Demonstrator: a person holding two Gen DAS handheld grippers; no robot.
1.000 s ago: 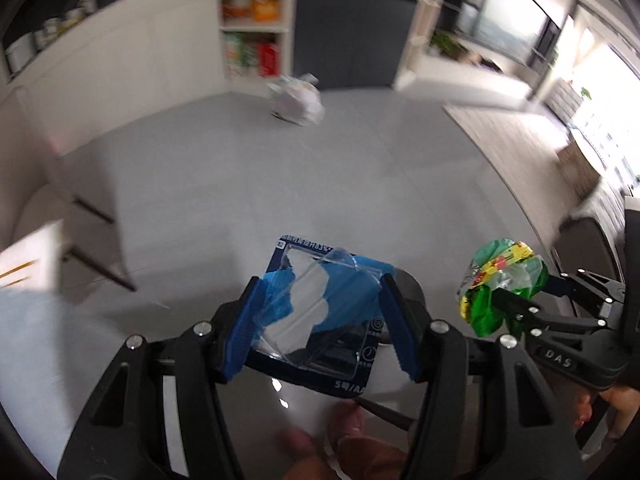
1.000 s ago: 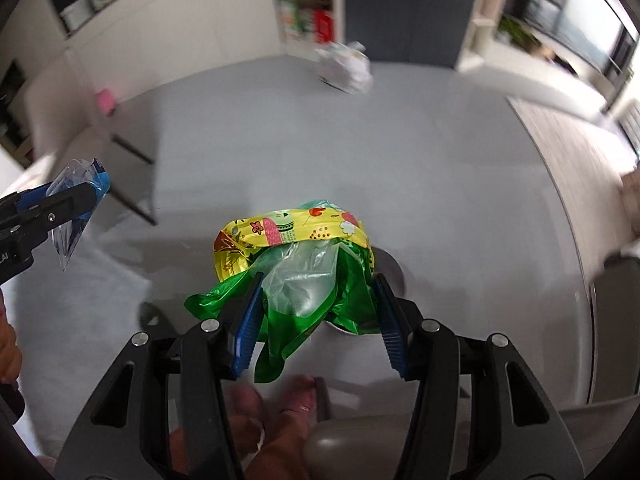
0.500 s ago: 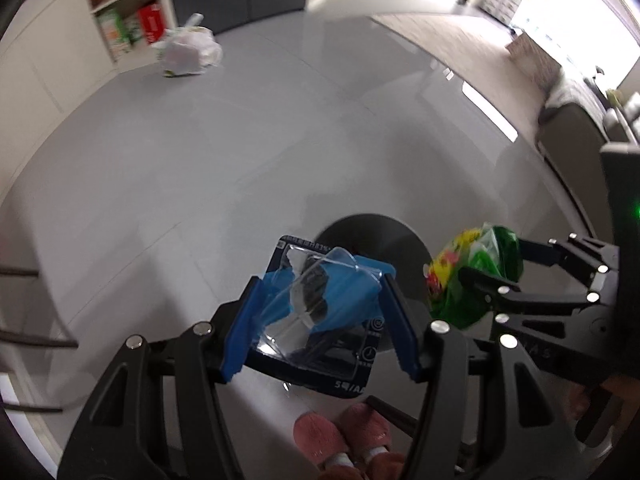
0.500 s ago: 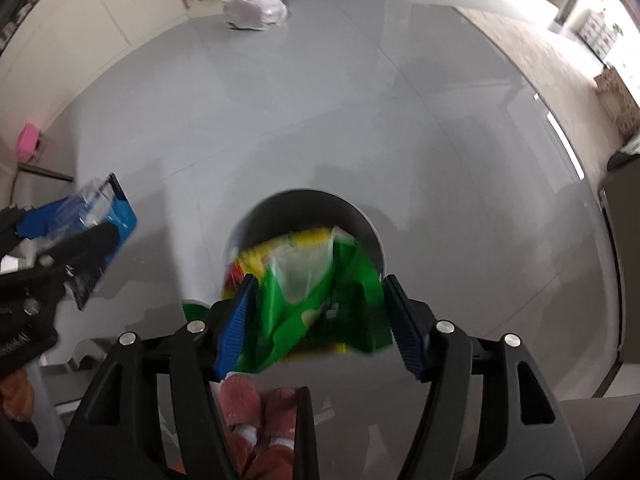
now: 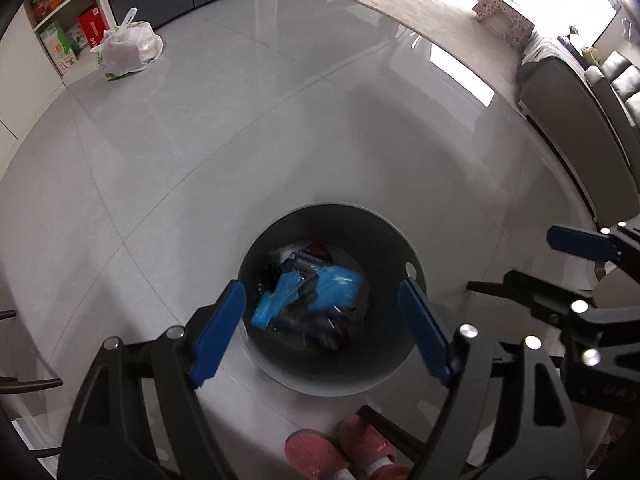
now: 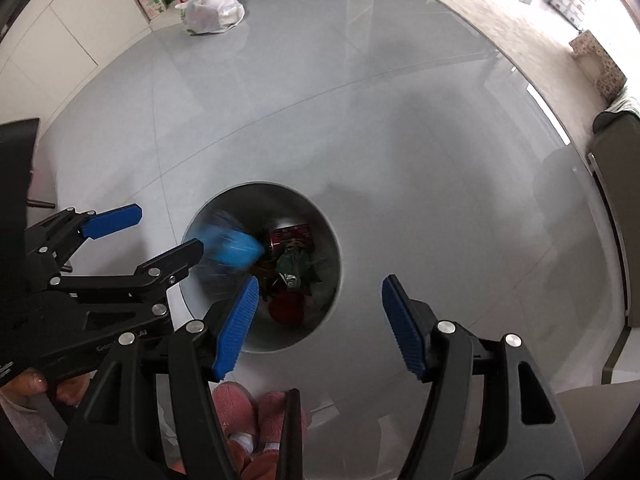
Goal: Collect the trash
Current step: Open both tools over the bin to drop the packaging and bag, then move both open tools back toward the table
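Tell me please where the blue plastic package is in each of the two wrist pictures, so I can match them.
Left wrist view: the blue plastic package is low at centre, inside the grey trash bin.
Right wrist view: the blue plastic package, blurred, is left of centre, at the bin's left side.
Shared landmark: the tied white plastic bag on the floor, upper left, by the shelves.

Daylight flooding from my upper right, white glare streaks on the glossy floor (image 5: 280, 128), fisheye-bent dark corners, blue wrapper (image 6: 230, 248) motion-smeared
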